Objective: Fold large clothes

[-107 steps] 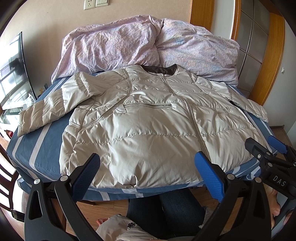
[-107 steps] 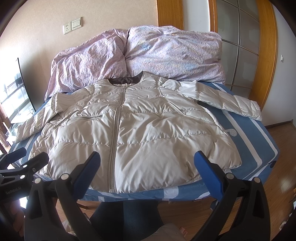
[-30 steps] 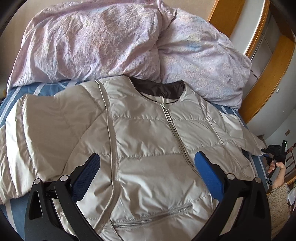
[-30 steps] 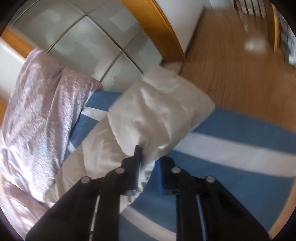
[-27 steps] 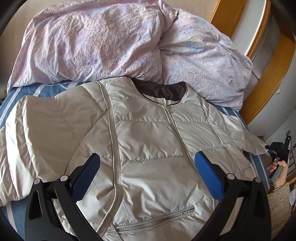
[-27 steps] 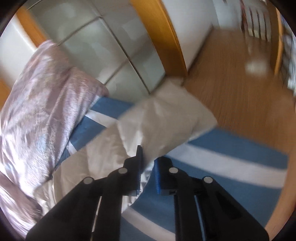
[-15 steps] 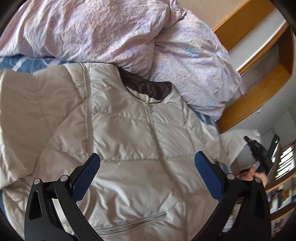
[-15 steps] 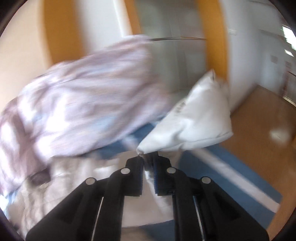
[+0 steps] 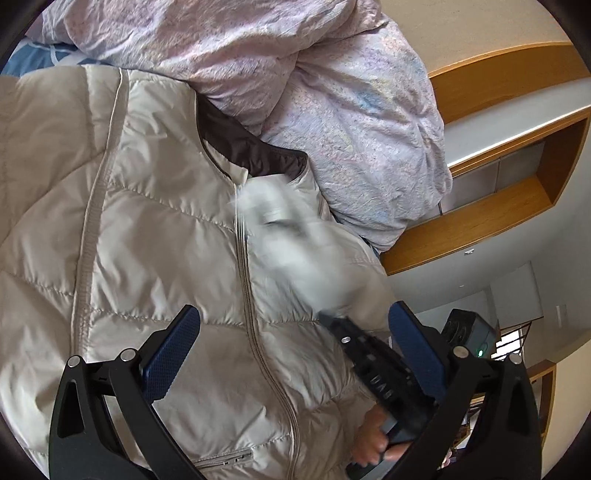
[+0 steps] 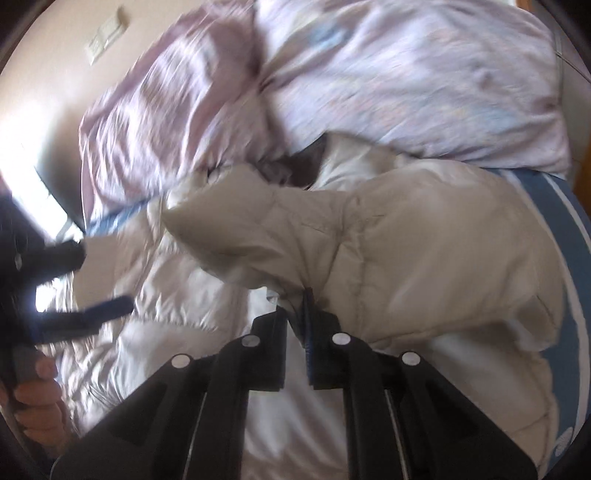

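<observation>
A beige puffer jacket (image 9: 147,229) lies front up on the bed, zipped, with its brown collar lining toward the quilt. My right gripper (image 10: 295,317) is shut on the cuff of the jacket's sleeve (image 10: 388,236), which drapes folded over the chest. In the left wrist view that sleeve (image 9: 295,236) is a pale blur above the right gripper (image 9: 328,319), held by a hand (image 9: 373,439). My left gripper (image 9: 295,354) hovers open over the jacket's lower front with nothing between its blue pads. It also shows open at the left edge of the right wrist view, left gripper (image 10: 85,284).
A crumpled pink quilt (image 9: 295,74) is heaped behind the collar. The blue striped sheet (image 10: 576,258) shows at the bed's right side. A wooden door frame (image 9: 498,206) and a railing stand beyond the bed. A wall socket (image 10: 107,33) sits above the quilt.
The right gripper, shut on the cuff, has swung the sleeve from the bed's right edge up and over the jacket's chest. The left gripper has rolled and drawn closer over the jacket.
</observation>
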Demonstrator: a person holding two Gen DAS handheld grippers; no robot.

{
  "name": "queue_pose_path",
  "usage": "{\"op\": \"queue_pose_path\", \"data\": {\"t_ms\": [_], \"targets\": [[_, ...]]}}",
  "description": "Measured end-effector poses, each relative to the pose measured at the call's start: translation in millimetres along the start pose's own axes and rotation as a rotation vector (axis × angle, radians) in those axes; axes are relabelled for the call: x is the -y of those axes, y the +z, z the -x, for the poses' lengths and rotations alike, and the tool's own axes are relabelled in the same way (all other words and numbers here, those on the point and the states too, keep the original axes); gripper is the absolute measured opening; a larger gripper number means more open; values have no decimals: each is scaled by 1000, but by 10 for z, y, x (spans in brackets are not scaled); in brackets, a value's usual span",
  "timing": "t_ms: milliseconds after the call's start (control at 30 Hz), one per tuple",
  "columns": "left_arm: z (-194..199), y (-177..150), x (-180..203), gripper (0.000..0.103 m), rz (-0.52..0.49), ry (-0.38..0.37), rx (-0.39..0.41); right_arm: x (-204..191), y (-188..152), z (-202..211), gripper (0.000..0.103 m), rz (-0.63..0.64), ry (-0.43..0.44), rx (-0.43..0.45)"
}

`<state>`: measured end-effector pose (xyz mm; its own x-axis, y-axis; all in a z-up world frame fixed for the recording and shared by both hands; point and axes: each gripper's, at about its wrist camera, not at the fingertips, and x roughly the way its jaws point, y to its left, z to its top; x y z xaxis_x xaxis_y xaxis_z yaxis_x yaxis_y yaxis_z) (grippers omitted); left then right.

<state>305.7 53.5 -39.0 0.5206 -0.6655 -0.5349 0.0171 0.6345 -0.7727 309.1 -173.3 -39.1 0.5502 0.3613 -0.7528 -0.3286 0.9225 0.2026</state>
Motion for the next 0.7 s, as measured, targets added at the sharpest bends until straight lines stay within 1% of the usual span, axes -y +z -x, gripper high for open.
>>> {"op": "queue_pose_path", "data": {"t_ms": [100, 200, 300, 367, 467, 533, 567, 633, 667, 700], "targets": [[-29, 18, -11, 102, 18, -17, -3, -152, -16, -39, 9, 42, -6, -11], [35, 50, -36, 102, 31, -13, 22, -339, 32, -92, 9, 87, -13, -11], [169, 69, -77, 102, 31, 14, 61, -478, 9, -148, 9, 114, -14, -28], [226, 78, -100, 102, 26, 28, 72, -494, 25, -216, 10, 127, -11, -51], [276, 88, -130, 102, 19, 52, 75, -570, -39, -328, 14, 151, -26, -91], [286, 87, -142, 102, 14, 68, 74, -597, -76, -381, 19, 176, -35, -117], [299, 83, -146, 102, 8, 76, 76, -623, -94, -389, 23, 200, -39, -128], [330, 69, -146, 102, -14, 101, 81, -670, -114, -363, 42, 232, -21, -136], [346, 68, -141, 102, -26, 115, 87, -707, -125, -332, 61, 245, -4, -127], [350, 69, -133, 102, -39, 131, 91, -748, -140, -296, 68, 259, 4, -114]]}}
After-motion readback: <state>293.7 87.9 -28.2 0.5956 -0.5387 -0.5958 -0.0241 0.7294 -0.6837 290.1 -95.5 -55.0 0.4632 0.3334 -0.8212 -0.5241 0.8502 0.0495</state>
